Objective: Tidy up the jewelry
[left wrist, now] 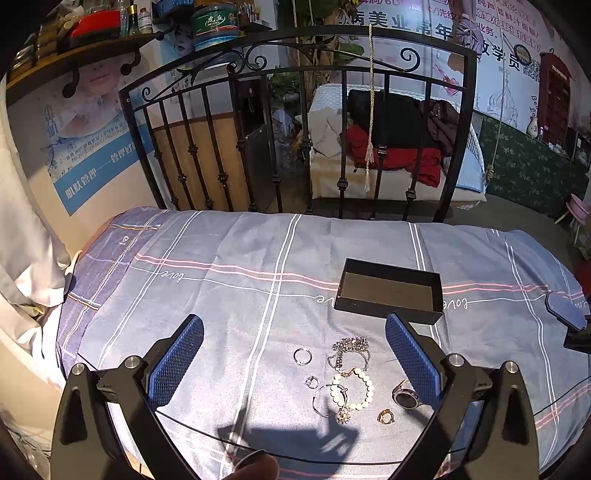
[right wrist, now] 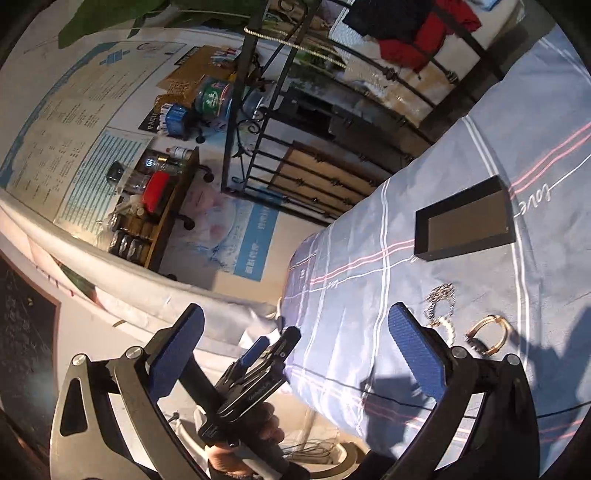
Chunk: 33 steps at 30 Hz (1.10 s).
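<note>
Several pieces of jewelry lie loose on the blue plaid bedsheet (left wrist: 229, 295): a silver ring (left wrist: 302, 356), a sparkly chain (left wrist: 350, 349), a pearl bracelet (left wrist: 352, 387), a small ring (left wrist: 312, 382), a gold ring (left wrist: 385, 417) and a watch (left wrist: 405, 397). An open black box (left wrist: 389, 291) sits empty just beyond them. My left gripper (left wrist: 295, 358) is open above the jewelry. My right gripper (right wrist: 295, 350) is open, tilted, off the bed's left edge. It sees the box (right wrist: 465, 225), the chain (right wrist: 439, 299) and a gold bangle (right wrist: 489, 332).
A black iron bed rail (left wrist: 295, 129) stands at the far edge of the bed. A wall with posters and a shelf of bottles (left wrist: 85, 33) is at the left. The right gripper's blue finger (left wrist: 565, 310) shows at the right edge.
</note>
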Tool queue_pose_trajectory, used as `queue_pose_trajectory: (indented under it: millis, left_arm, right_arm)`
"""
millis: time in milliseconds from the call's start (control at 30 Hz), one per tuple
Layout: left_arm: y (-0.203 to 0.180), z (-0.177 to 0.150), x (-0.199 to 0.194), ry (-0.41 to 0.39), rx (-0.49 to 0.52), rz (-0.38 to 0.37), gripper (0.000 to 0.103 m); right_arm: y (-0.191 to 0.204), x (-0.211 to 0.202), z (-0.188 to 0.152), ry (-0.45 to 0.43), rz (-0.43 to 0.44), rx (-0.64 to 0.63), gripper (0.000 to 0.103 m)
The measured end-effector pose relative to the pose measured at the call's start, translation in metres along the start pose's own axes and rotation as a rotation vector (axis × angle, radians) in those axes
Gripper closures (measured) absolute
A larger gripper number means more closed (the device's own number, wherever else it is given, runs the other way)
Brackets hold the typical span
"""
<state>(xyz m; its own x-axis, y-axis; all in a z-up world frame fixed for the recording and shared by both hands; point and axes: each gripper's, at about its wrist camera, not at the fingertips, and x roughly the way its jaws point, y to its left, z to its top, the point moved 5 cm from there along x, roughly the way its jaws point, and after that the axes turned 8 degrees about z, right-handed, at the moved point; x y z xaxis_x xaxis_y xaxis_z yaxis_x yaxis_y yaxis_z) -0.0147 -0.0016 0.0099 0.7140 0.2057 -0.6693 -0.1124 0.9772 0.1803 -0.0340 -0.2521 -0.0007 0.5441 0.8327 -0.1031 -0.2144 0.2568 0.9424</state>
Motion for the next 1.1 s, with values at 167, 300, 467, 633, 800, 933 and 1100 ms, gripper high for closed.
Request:
queue_pose_trajectory:
  millis: [167, 300, 467, 633, 800, 933, 1100]
  left_arm:
    - [-0.001, 0.0, -0.002, 0.0, -0.001, -0.007, 0.006]
    - [-0.002, -0.001, -0.004, -0.002, 0.0, -0.007, 0.006]
    - [-0.003, -0.002, -0.006, 0.001, 0.01, -0.006, 0.006]
    - [-0.004, -0.001, -0.009, -0.005, 0.012, -0.007, 0.006]
    - [-0.003, -0.004, -0.014, -0.007, 0.021, -0.002, 0.006]
    - [0.003, -0.008, -0.016, -0.001, 0.015, 0.006, 0.006]
    - [0.01, -0.016, -0.022, 0.001, 0.009, 0.028, 0.006]
  right_arm:
    - [0.006, -0.008, 0.005, -0.053, -0.061, -0.05, 0.004]
    - [0.01, -0.013, 0.005, -0.072, -0.121, -0.096, 0.004]
    - [0.002, -0.02, 0.005, -0.101, -0.4, -0.22, 0.004]
    - [0.001, -0.022, 0.005, -0.117, -0.562, -0.285, 0.004]
    - [0.001, -0.021, 0.003, -0.123, -0.748, -0.371, 0.004]
    - [0.006, -0.023, -0.006, -0.132, -0.819, -0.41, 0.004]
    - [0.014, -0.025, -0.022, -0.178, -0.939, -0.474, 0.004]
